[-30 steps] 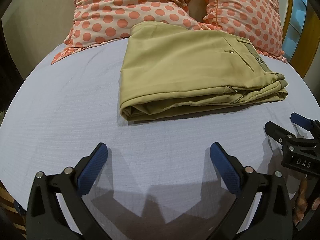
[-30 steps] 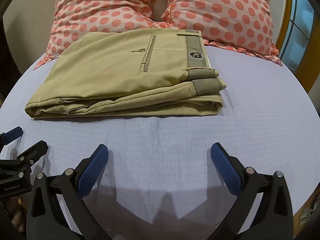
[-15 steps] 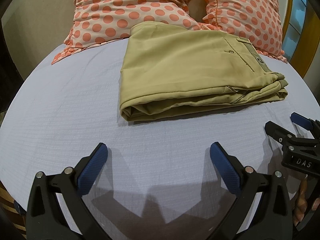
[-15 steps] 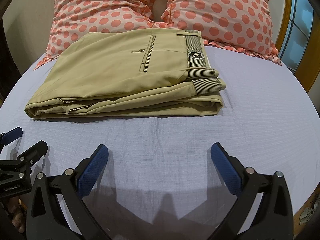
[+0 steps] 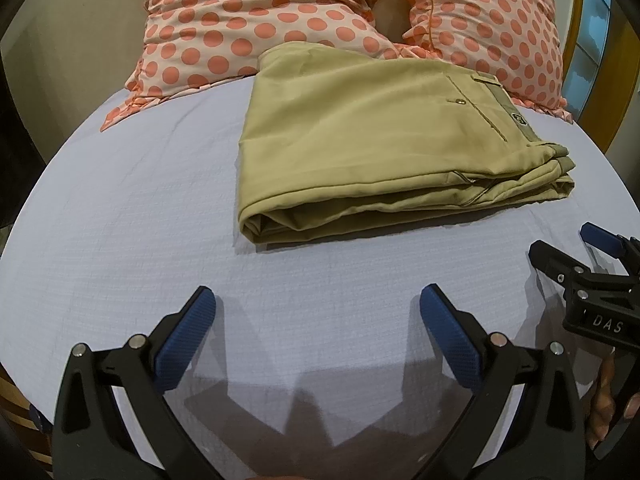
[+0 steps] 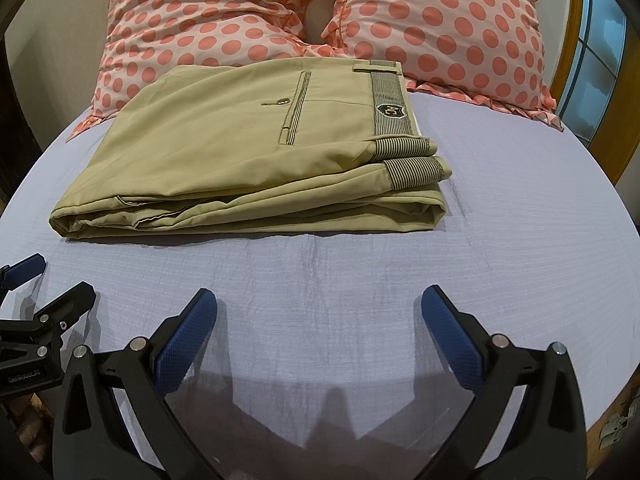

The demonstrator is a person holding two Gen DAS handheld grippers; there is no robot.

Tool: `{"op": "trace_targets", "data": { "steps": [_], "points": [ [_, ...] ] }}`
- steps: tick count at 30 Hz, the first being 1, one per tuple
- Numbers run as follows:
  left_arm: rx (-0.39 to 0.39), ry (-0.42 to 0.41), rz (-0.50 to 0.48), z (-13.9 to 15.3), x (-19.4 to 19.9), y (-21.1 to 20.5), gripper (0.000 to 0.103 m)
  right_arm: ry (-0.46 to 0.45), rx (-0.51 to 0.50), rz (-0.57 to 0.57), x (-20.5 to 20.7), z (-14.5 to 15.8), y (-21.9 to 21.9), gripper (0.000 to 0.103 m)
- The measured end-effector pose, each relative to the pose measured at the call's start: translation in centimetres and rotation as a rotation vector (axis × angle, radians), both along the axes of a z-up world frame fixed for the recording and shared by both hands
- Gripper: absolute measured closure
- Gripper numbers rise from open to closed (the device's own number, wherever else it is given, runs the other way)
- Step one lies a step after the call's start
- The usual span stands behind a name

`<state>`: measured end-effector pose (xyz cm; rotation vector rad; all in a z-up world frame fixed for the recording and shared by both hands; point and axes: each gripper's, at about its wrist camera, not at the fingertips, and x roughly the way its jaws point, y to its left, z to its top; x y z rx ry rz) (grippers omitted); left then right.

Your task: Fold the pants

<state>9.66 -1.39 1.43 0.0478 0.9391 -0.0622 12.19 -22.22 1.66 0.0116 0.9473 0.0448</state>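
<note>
The khaki pants lie folded into a flat rectangle on the pale blue bed sheet, back pocket and striped waistband up; they also show in the right wrist view. My left gripper is open and empty, well short of the pants' near edge. My right gripper is open and empty, also short of the pants. The right gripper shows at the right edge of the left wrist view. The left gripper shows at the left edge of the right wrist view.
Two pink polka-dot pillows lean at the head of the bed, just behind the pants. A wooden window frame stands at the right. The bed sheet spreads around the pants.
</note>
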Motion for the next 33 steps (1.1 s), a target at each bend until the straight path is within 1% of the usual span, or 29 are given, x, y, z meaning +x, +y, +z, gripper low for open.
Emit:
{"op": "trace_targets", "data": {
  "steps": [33],
  "points": [
    [0.0, 0.003, 0.001, -0.09, 0.1, 0.05, 0.002, -0.002, 0.002, 0.001, 0.18, 0.06, -0.22, 0.001]
  ]
}}
